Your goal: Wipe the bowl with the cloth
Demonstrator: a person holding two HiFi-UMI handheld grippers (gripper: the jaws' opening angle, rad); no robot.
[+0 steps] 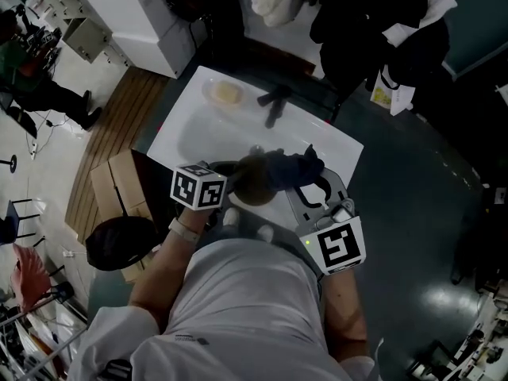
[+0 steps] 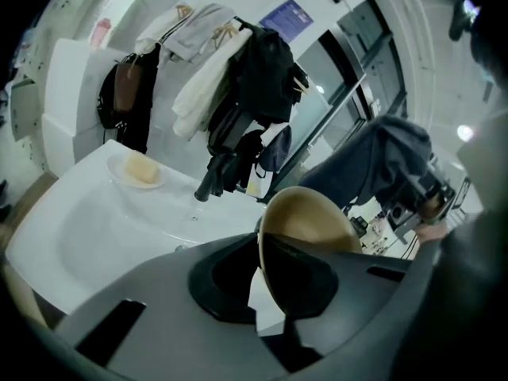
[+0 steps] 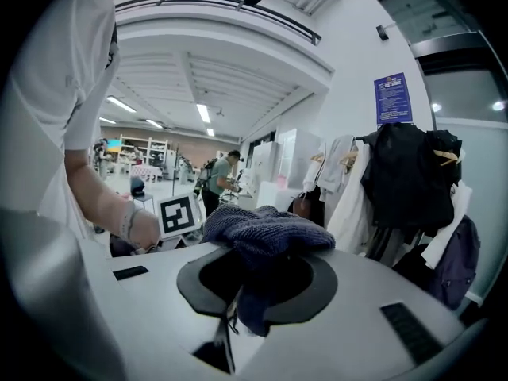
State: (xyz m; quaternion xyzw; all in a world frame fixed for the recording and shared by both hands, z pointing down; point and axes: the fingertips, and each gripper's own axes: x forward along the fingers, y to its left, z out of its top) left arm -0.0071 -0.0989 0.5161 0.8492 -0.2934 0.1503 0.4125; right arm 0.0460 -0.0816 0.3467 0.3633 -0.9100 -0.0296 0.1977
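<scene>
left claw (image 2: 260, 282): clamped on bowl (image 2: 308, 222) rim, bowl tilted between its jaws | right claw (image 3: 238, 294): clamped on cloth (image 3: 266, 232), bunched above its jaws | cloth against bowl, between both claws

No print is legible, even on the blue notice (image 3: 394, 98).

Tan bowl (image 2: 305, 222) tipped on edge; dark blue cloth (image 3: 266, 235) bunched beside it.

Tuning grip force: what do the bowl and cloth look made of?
Bowl: tan, smooth, thin-rimmed, dull sheen; plastic or ceramic, can't tell which. Cloth: dark blue, coarse knit-like texture, soft folds; likely knit or terry fabric.
</scene>
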